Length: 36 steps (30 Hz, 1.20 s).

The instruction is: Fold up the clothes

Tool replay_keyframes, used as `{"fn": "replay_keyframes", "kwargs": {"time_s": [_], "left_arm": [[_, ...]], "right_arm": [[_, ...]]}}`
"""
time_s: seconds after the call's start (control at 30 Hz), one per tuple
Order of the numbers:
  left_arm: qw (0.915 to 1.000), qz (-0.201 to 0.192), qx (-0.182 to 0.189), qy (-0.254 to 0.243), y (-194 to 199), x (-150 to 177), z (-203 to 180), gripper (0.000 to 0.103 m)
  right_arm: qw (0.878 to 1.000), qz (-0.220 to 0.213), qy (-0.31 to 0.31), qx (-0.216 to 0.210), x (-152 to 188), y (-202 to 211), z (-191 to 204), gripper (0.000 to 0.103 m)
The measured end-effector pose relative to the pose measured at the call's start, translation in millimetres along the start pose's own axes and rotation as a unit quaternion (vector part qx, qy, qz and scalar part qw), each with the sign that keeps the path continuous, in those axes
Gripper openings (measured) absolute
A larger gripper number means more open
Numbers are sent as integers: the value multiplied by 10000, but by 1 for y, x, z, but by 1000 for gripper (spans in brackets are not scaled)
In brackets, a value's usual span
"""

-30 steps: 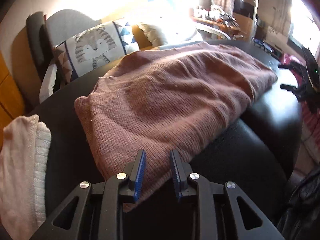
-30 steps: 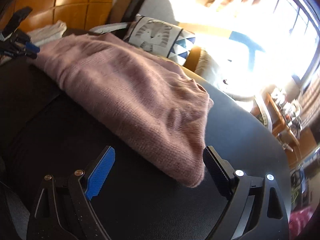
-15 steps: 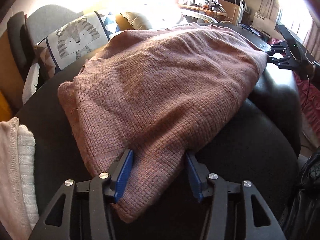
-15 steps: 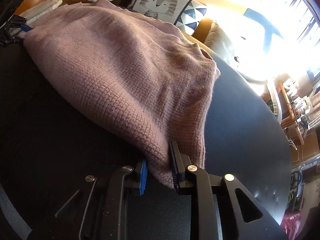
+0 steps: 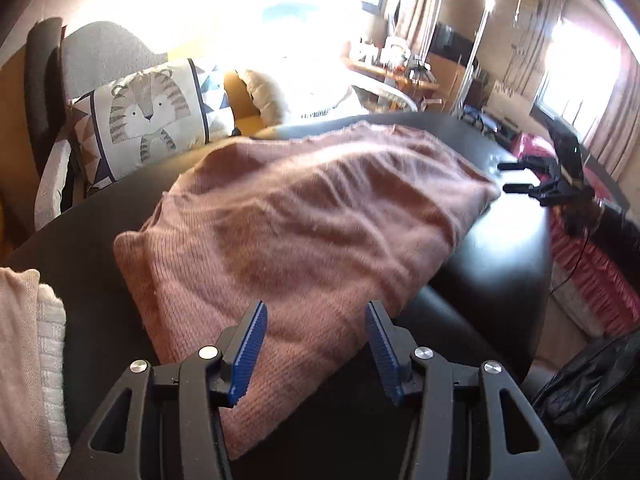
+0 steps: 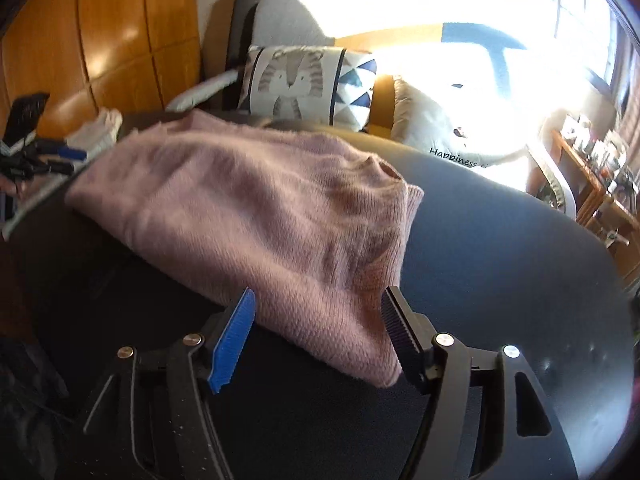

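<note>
A folded pink knit sweater (image 5: 312,220) lies on the round black table (image 5: 500,264). My left gripper (image 5: 316,308) hovers over its near edge, the blue pads apart and not pressing the knit. In the right wrist view the sweater (image 6: 248,200) has its corner between the pads of my right gripper (image 6: 320,292), whose jaws are opening and do not touch the cloth. Each gripper also shows in the other's view: the right gripper (image 5: 504,178) at the sweater's far right end, the left gripper (image 6: 76,161) at the far left end.
A stack of pale folded clothes (image 5: 28,360) sits at the table's left edge. A tiger cushion (image 5: 148,116) leans on a grey chair behind the table, beside a white cushion (image 6: 440,140). Black leather (image 5: 592,392) lies off the right edge. Bare table (image 6: 500,260) lies right of the sweater.
Half a second ago my right gripper was shut on the sweater's corner; now it has let go and drawn back. My left gripper widened and rose off the near edge.
</note>
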State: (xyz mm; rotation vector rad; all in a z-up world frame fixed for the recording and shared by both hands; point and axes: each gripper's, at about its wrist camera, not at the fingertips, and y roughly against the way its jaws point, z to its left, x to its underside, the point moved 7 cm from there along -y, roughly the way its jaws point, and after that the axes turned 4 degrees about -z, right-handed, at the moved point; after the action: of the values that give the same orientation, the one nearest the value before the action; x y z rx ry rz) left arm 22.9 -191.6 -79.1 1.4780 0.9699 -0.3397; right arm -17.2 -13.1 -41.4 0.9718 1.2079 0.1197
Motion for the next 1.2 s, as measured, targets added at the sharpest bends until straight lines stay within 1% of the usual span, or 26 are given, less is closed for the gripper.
{"fn": "replay_keyframes", "kwargs": {"time_s": [0.03, 0.1, 0.17, 0.2, 0.23, 0.27, 0.3, 0.33, 0.4, 0.5, 0.57, 0.7, 0.73, 0.83, 0.9, 1.0, 1.03, 1.13, 1.17, 1.2], "left_arm": [[9998, -140, 2, 108, -1, -9, 2, 52], [9993, -231, -152, 270, -17, -22, 16, 52], [9982, -171, -413, 410, -36, -25, 32, 52], [9970, -68, -575, 521, -46, -20, 44, 52], [9957, 14, -630, 673, -54, -11, 55, 52], [9943, 91, -667, 830, -62, -1, 64, 52], [9925, 167, -704, 987, -69, 9, 74, 51], [9922, 131, -680, 1038, -67, 15, 74, 51], [9920, 21, -614, 1106, -59, 24, 72, 51], [9927, 114, -638, 1013, -50, 34, 61, 51], [9923, 96, -648, 1048, -43, 42, 52, 51], [9915, -40, -566, 1175, -20, 68, 30, 51], [9914, -75, -545, 1183, -14, 74, 25, 51], [9901, -194, -474, 1309, -3, 83, 14, 51], [9872, -228, -419, 1520, 3, 82, 15, 51], [9788, -361, -392, 1977, 9, 74, 22, 51], [9777, -384, -403, 2023, 11, 71, 23, 51], [9783, -380, -505, 1971, 11, 58, 29, 51], [9786, -378, -540, 1951, 10, 54, 31, 51], [9779, -393, -547, 1981, 11, 50, 33, 51]], "right_arm": [[9998, -101, -173, -90, -9, -6, 3, 69], [9983, -193, -475, -285, -26, -28, 10, 69], [9982, 69, -501, -324, -30, -63, 17, 69], [9979, 201, -523, -321, -25, -78, 16, 69], [9974, 329, -553, -315, -18, -92, 14, 69], [9968, 457, -582, -309, -12, -106, 11, 70], [9960, 584, -611, -303, -5, -120, 9, 75], [9965, 596, -516, -262, -1, -122, 10, 76], [9976, 555, -347, -208, 6, -116, 13, 76], [9977, 524, -338, -258, 16, -103, 15, 76], [9975, 550, -337, -275, 23, -92, 15, 76], [9970, 686, -244, -270, 37, -71, 20, 76], [9971, 688, -196, -256, 40, -66, 21, 76], [9975, 612, -304, -205, 46, -54, 22, 76], [9977, 579, -318, -151, 48, -51, 24, 76], [9980, 495, -377, -93, 49, -49, 26, 78], [9981, 480, -391, -76, 49, -49, 26, 78], [9972, 565, -476, 69, 44, -43, 28, 79], [9968, 529, -597, 86, 41, -39, 27, 79], [9965, 403, -727, 67, 37, -33, 28, 79]]}}
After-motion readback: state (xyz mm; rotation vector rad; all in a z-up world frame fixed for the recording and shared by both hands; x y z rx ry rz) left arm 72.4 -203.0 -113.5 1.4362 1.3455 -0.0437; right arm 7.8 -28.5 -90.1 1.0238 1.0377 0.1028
